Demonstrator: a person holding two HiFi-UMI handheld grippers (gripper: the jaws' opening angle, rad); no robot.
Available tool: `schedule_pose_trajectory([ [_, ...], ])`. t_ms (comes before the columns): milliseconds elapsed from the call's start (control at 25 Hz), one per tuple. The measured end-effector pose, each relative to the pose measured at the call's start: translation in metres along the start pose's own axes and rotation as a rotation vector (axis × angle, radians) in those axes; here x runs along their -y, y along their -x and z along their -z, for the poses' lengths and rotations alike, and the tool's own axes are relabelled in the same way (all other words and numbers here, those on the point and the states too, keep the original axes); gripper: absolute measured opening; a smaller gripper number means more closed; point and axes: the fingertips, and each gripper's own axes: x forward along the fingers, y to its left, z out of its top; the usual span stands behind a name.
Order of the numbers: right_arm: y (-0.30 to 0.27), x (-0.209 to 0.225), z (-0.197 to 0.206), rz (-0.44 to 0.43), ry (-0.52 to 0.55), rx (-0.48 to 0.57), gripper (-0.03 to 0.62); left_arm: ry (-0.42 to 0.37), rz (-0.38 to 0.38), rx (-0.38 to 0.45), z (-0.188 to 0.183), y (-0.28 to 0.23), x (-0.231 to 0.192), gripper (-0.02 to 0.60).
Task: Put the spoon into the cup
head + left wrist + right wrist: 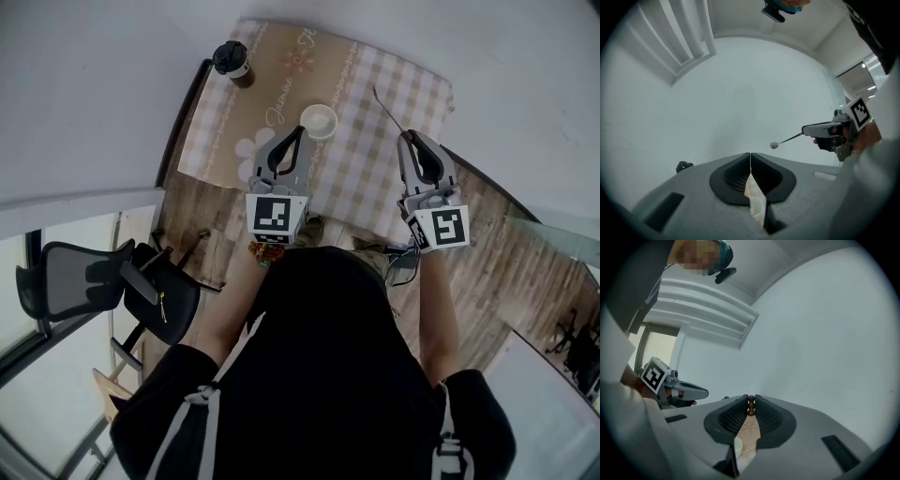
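1. While the spoon (389, 111) was firmly clamped by its handle end between the fingers of my right gripper (410, 138), it had not reached the cup (320, 121). I judged the pick-up done and the drop-in left to do.
2. In the head view the spoon stuck out from my right fingertips toward 11 o'clock. The cup sat well apart from it, at about 9 o'clock.
3. My left gripper (301, 131) had its fingers pressed together on nothing, with the cup just beside their tips at 1 o'clock.
4. The spoon was slender, with a thin metal stem and a small round bowl (774, 146). Its brown beaded end (751, 404) was caught between my ribbed black pads (729, 420).
5. The cup was low, round, white and open-mouthed, and it looked smooth. It stood on a beige checked tablecloth (366, 164) with a printed flower. A dark lidded tumbler (232, 62) stood at the cloth's 11 o'clock corner.
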Motion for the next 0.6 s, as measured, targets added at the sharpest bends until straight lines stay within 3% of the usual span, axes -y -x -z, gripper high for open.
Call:
schedule_pose_trajectory([
  [600,-0.039,-0.017,0.047,-0.093,0.038,-0.110,0.044,0.018,0.008,-0.011,0.011,0.003,0.000,0.018],
])
